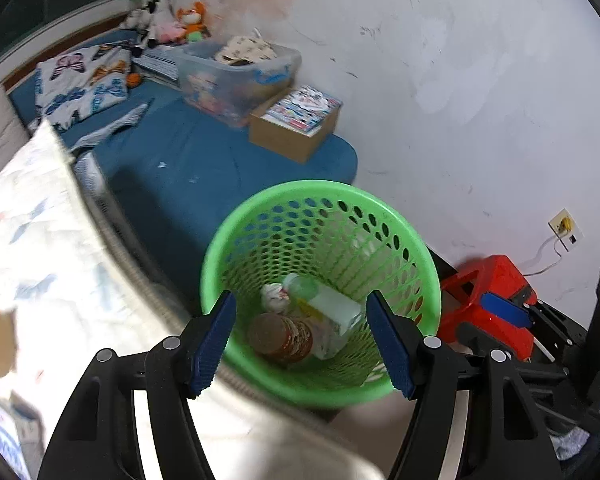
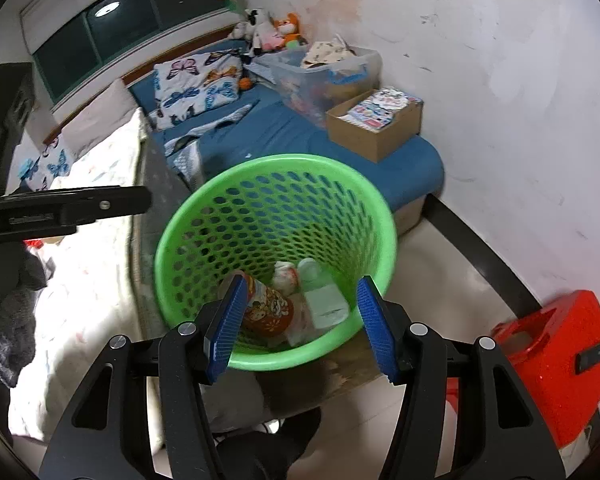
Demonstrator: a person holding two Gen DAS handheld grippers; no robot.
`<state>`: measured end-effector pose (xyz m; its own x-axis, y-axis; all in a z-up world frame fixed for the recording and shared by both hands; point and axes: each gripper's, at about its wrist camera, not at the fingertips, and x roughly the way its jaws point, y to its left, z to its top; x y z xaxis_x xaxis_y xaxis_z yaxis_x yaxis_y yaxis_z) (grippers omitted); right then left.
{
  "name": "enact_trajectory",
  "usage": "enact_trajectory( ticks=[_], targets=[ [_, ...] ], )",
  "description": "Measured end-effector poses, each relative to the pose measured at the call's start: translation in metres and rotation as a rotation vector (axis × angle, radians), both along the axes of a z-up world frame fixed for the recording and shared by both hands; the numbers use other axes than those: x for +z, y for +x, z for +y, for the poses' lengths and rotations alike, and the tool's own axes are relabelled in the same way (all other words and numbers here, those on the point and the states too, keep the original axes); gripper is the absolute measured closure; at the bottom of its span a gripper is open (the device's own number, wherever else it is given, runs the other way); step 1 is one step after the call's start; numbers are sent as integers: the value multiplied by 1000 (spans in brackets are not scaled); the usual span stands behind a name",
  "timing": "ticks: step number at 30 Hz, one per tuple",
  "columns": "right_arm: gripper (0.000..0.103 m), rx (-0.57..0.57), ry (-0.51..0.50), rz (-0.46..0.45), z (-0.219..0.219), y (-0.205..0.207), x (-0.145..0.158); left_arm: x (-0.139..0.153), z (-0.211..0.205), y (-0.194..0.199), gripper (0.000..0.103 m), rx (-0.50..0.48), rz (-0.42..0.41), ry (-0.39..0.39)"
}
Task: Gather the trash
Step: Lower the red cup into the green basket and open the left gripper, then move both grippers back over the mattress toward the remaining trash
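A green perforated basket [image 1: 320, 188] [image 2: 276, 160] stands on the floor between the bed and the wall. Inside lie a clear plastic bottle [image 1: 324, 304] [image 2: 324, 300], a crumpled white wad [image 1: 275, 296] [image 2: 285, 276] and a red-patterned cup [image 1: 280, 336] [image 2: 266, 310]. My left gripper [image 1: 300, 300] hovers over the basket's near side, open, with nothing between its blue pads. My right gripper [image 2: 303, 284] hangs over the near rim, also open and holding nothing. In the left wrist view one blue pad [image 1: 504, 314] of the right gripper shows to the right of the basket.
A red plastic stool [image 1: 488, 292] [image 2: 560, 340] stands right of the basket by the wall. Behind it a blue mattress carries a cardboard box [image 1: 296, 124] [image 2: 374, 128] and a clear storage bin [image 1: 236, 76]. A white quilted bed [image 1: 40, 260] lies to the left.
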<state>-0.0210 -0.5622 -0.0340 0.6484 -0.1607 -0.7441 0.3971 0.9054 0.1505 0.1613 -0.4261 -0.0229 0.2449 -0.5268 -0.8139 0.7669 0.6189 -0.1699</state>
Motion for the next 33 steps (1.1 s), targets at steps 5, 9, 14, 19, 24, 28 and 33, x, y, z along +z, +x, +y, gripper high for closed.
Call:
enact_trajectory(
  ticks=[5,9,14,19,24,28,33],
  targets=[
    [45,48,-1,-13,27,5,7,21,61,-3,38,63,-29,-55],
    [44,97,-4,-15,56,14,10,32,110,-3,37,125,-35,-98],
    [42,157,-4,-13,90,27,10,43,169,-8,31,201,-111,-90],
    [40,229,6,-4,129,45,6,45,228,-11,30,296,-153,-91],
    [36,312,7,7,166,64,1,40,277,-9,26,382,-162,-72],
    [31,385,1,14,201,80,-4,33,315,-2,25,459,-140,-71],
    [22,476,-12,25,239,95,-10,26,349,4,24,541,-113,-79]
  ],
)
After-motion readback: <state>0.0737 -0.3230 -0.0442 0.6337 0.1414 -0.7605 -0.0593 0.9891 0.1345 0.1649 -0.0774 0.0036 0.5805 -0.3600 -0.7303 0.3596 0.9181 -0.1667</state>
